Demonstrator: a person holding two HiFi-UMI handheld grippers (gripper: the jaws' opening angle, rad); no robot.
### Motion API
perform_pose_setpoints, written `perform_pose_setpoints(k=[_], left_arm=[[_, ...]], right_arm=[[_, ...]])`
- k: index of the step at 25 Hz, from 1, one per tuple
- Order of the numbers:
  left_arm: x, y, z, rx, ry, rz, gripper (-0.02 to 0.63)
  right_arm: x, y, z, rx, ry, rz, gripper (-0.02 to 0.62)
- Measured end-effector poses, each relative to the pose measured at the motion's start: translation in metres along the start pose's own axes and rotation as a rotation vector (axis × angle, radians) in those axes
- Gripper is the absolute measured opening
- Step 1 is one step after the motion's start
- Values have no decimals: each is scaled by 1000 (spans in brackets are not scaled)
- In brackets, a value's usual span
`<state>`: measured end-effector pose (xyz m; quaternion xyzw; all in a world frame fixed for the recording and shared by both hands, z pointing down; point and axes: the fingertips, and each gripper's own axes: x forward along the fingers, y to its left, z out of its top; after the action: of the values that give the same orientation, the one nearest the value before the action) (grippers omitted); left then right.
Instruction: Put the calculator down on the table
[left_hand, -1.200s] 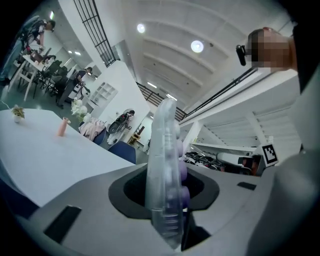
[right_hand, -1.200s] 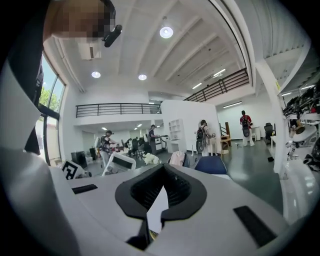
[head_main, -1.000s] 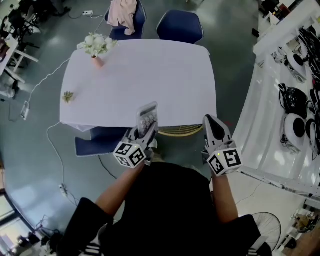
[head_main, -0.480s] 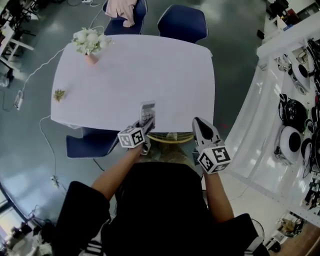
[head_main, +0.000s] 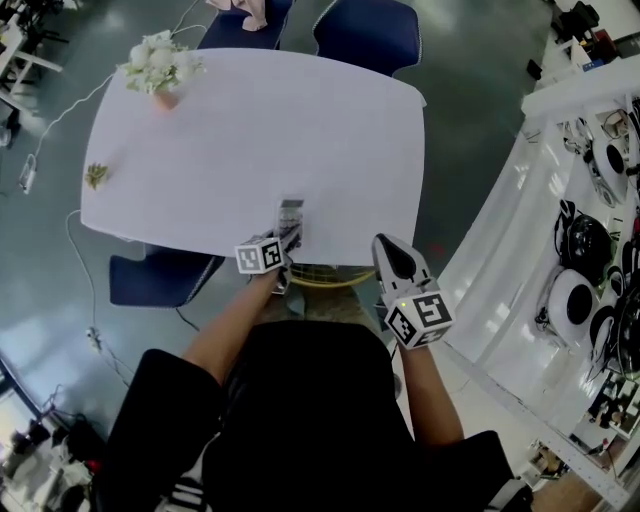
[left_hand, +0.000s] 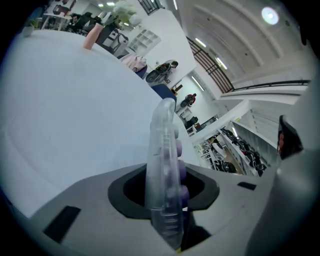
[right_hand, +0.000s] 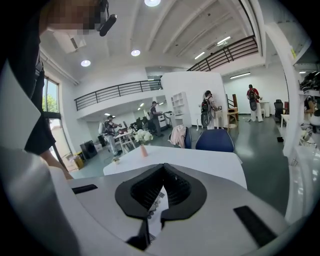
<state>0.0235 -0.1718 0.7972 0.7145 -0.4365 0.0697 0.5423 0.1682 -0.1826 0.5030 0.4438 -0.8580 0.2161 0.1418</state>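
Count: one calculator (head_main: 291, 222), one white table (head_main: 250, 130), two grippers, both mine. Also noted: one pink vase of white flowers (head_main: 158, 68) near the table's far left corner, one small green sprig (head_main: 97, 175) by its left edge, and three blue chairs, two at the far edge (head_main: 365, 30) and one under the near left corner (head_main: 160, 278). A yellow wicker seat (head_main: 320, 273) shows below the near edge. Nothing lies on the tabletop around the calculator.

My left gripper (head_main: 286, 240) is clamped partway on the calculator. It stands edge-on between my jaws, keys toward the right-hand jaw, its free end out over the table's near edge. I cannot tell whether it touches the tabletop.

My right gripper (head_main: 387, 246) is closed and empty, just off the near right corner.
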Motion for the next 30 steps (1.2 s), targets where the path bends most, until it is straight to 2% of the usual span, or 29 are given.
perform_pose_setpoints(k=[3, 6, 8, 11, 14, 17, 22, 26, 30], left_arm=[[10, 7, -6, -52, 1, 20, 130], [15, 12, -13, -138, -7, 30, 133], [16, 18, -19, -153, -1, 52, 137], [15, 21, -22, -110, 15, 72, 166], [17, 13, -22, -33, 45, 72, 229], [11, 11, -18, 33, 51, 121, 295], [-4, 24, -10, 71, 41, 189, 322], [-16, 32, -10, 96, 52, 196, 325], [-28, 42, -10, 84, 48, 183, 325]], right_arm=[[-1, -13, -12, 18, 30, -4, -3], [-2, -20, -19, 22, 45, -8, -3], [-3, -22, -18, 20, 44, -12, -3], [-5, -21, -15, 23, 33, -21, -3], [-9, -17, -17, 22, 30, -28, -3], [-14, -10, -20, 23, 29, -36, -3], [-15, 9, -18, -3, 7, -50, -3], [-16, 23, -14, -12, -17, -61, -3], [-20, 32, -15, -16, -34, -81, -3]])
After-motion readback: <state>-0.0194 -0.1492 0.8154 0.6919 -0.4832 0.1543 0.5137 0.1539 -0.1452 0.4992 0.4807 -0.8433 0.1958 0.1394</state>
